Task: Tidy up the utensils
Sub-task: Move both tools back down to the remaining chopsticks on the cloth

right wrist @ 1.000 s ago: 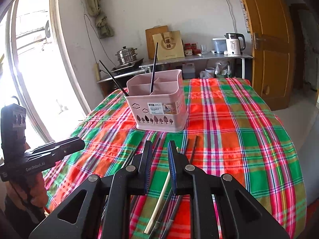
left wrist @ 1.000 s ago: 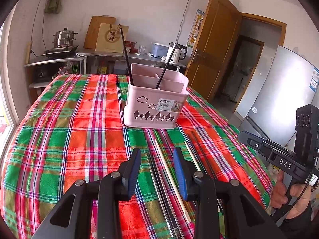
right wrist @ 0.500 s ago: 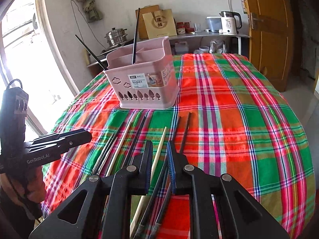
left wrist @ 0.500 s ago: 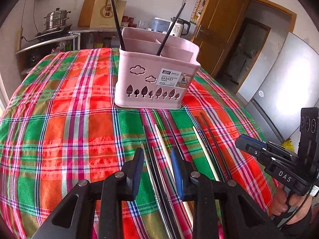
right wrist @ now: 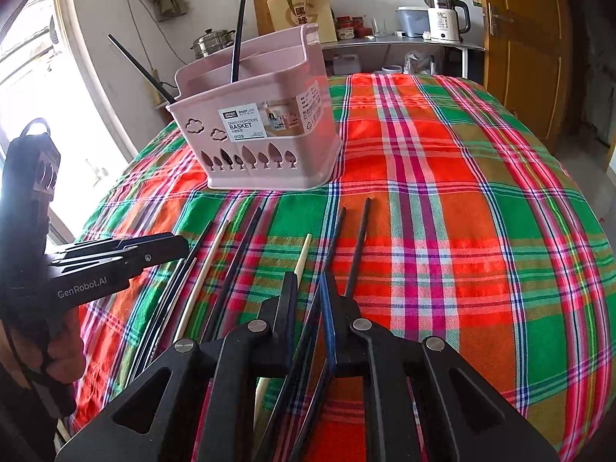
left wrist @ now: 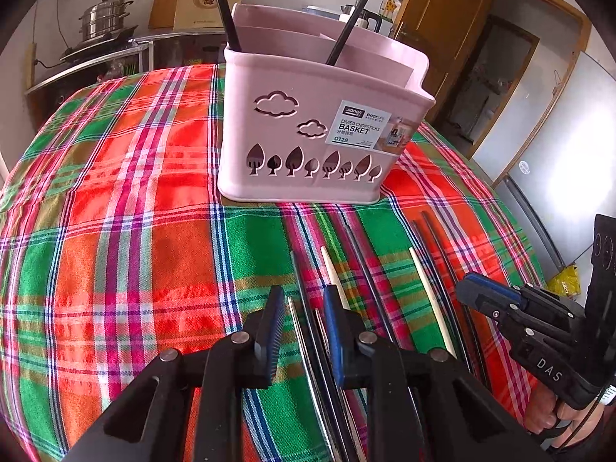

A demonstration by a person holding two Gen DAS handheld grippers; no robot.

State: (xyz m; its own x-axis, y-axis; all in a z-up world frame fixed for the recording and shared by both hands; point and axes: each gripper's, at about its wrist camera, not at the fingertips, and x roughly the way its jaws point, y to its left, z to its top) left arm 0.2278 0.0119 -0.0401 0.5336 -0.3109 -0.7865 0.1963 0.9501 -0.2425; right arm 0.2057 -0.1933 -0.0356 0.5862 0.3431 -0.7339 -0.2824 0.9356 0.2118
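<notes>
A pink divided basket [left wrist: 308, 127] [right wrist: 261, 134] stands on the plaid tablecloth with two black chopsticks upright in it. In front of it several loose chopsticks lie side by side: dark ones, metal ones [left wrist: 304, 331] and pale wooden ones [left wrist: 431, 300] [right wrist: 302, 256]. My left gripper [left wrist: 303, 306] hovers low over the left end of the row. Its jaws are closing around two thin metal chopsticks, and a gap still shows. My right gripper [right wrist: 309, 292] is low over the right end. Its jaws are closing around a dark chopstick [right wrist: 338, 227], and cloth still shows between the pads.
The round table drops off close behind both grippers. A person's hand holds each gripper at the table's edge. Behind the table stand a shelf with a steamer pot [left wrist: 102, 17] and a kettle [right wrist: 446, 19], a wooden door [right wrist: 527, 50] and a window [right wrist: 30, 77].
Both grippers have come down and forward toward the row of chopsticks, tilting more downward. Their jaws have narrowed. The basket looms larger in both views.
</notes>
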